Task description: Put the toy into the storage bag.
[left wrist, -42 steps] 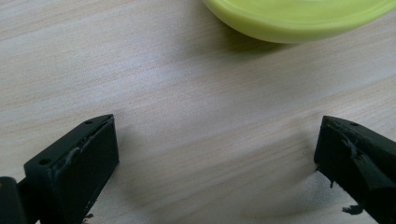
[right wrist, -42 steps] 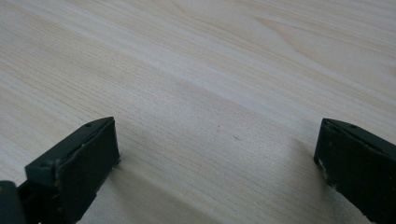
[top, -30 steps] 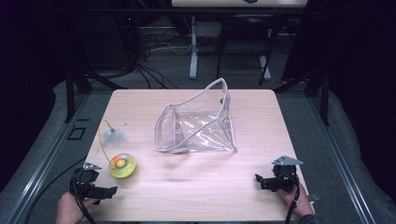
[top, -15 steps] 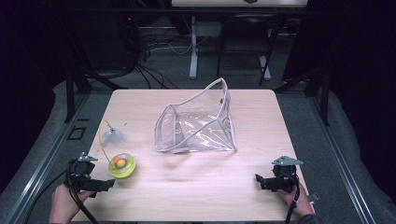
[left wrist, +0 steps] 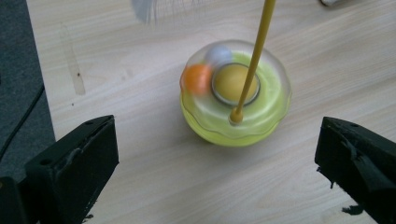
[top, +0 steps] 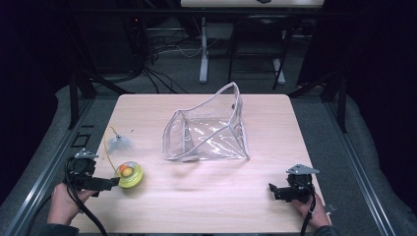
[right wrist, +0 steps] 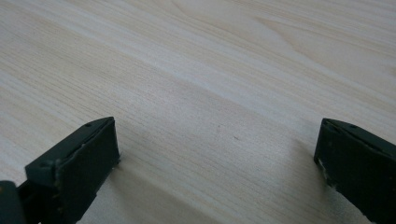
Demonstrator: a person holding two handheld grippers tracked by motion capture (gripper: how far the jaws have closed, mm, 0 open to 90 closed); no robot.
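Dark floor, cables and stand legs surround a pale wooden table (top: 206,206). Near its left front edge sits a yellow-green toy (top: 129,174), a domed base with a clear top holding an orange ball (left wrist: 197,78) and a pale one, with a yellow wand (left wrist: 254,56) rising from it to a blurred feather (top: 119,143). The left gripper (top: 105,183) lies low just beside the toy, pointing at it; in the left gripper view its jaws stand wide apart with the toy ahead between them, untouched. A clear pouch (top: 209,130) stands open at mid-table, well apart from both grippers. The right gripper (top: 276,191) rests near the right front edge, jaws wide apart over bare wood, holding nothing.
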